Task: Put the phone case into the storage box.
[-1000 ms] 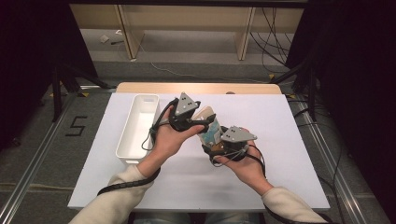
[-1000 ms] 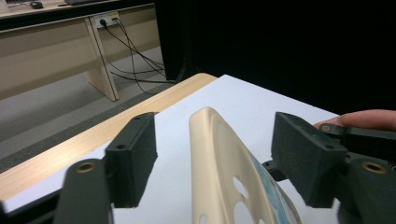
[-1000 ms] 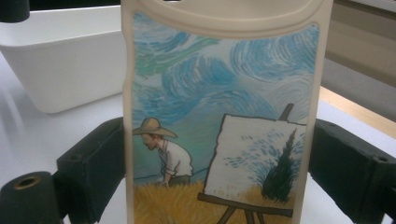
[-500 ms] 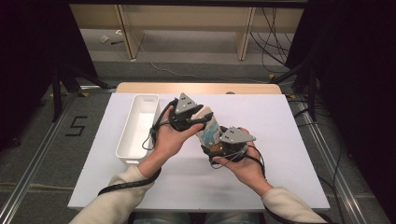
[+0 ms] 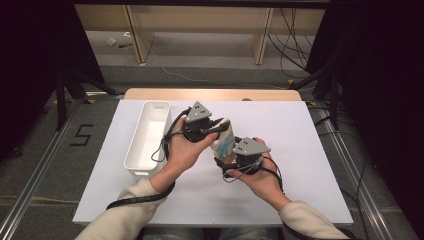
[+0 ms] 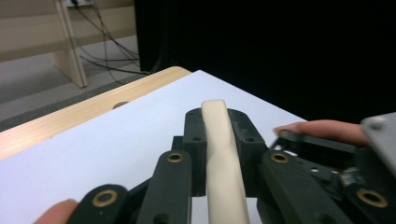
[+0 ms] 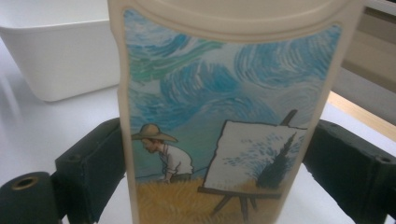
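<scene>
Both grippers meet over the middle of the white table top (image 5: 310,150), sharing one thing: a flat cream case (image 5: 223,140) with a painted picture of a man in a straw hat at an easel. The right gripper (image 5: 235,161) holds it across its broad width, a black jaw pressed against each side edge in the right gripper view. The left gripper (image 5: 216,126) has just been closing, and now its jaws pinch the narrow cream top edge of the case (image 6: 219,140), tight on both faces. The case hangs between the two hands, clear of the table as far as I can tell, just right of the white bin (image 5: 145,140).

To my eye this is either a handover or the start of pulling a lid off. For either to go well, the left pinch should be proven firm before anything else changes: it sits on a slim, smooth rim that could slide out. The right jaws should stay clamped until a gentle tug shows the left holds. Any pull should run straight along the case's length, not twist it, since a twist could lever the flat body out of one grip.
</scene>
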The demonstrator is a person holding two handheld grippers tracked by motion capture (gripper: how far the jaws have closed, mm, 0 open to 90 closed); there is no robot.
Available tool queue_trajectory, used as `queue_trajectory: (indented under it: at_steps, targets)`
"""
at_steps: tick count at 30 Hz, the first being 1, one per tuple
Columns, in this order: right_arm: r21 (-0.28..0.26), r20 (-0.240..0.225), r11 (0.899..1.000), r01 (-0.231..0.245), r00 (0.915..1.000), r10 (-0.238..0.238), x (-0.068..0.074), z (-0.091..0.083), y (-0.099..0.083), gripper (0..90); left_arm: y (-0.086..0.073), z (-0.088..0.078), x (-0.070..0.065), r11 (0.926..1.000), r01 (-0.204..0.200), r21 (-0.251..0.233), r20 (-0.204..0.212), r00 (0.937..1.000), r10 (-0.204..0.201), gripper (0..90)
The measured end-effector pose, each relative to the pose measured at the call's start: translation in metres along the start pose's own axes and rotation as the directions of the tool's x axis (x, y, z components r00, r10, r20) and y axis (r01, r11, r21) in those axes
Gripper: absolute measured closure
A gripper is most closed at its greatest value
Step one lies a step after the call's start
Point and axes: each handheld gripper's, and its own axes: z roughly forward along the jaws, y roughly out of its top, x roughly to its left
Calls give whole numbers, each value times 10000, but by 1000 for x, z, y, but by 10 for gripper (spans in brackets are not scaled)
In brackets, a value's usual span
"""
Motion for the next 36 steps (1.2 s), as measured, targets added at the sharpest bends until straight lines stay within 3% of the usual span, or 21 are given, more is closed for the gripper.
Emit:
queue_trajectory:
  at_steps: [4, 7, 9, 20, 25, 36]
  targets:
    - [-299, -165, 9995, -38, 9999, 33, -2, -1, 0, 92, 4, -3, 0, 10000, -46, -58, 109, 9999, 47, 793]
    - [-489, -338, 9986, -188, 9993, 172, -5, -4, 1, 108, 4, -6, 6, 9999, -125, -83, -103, 9999, 124, 793]
    - [-567, -352, 9982, -190, 9992, 170, -6, -5, 2, 108, 4, -7, 11, 10000, 55, -83, -76, 10000, -56, 793]
    - [-348, -500, 9968, -721, 9963, 703, -18, -6, -5, 139, 8, -15, 20, 9999, -105, 0, 116, 9999, 105, 793]
    - [-413, -586, 9949, -924, 9942, 899, -23, -8, -6, 148, 7, -15, 19, 9995, -256, 197, 292, 9993, 250, 793]
    - [-418, -1060, 9961, -777, 9917, 729, -28, -9, -6, 162, 6, -15, 20, 9972, -596, 444, 930, 9941, 552, 792]
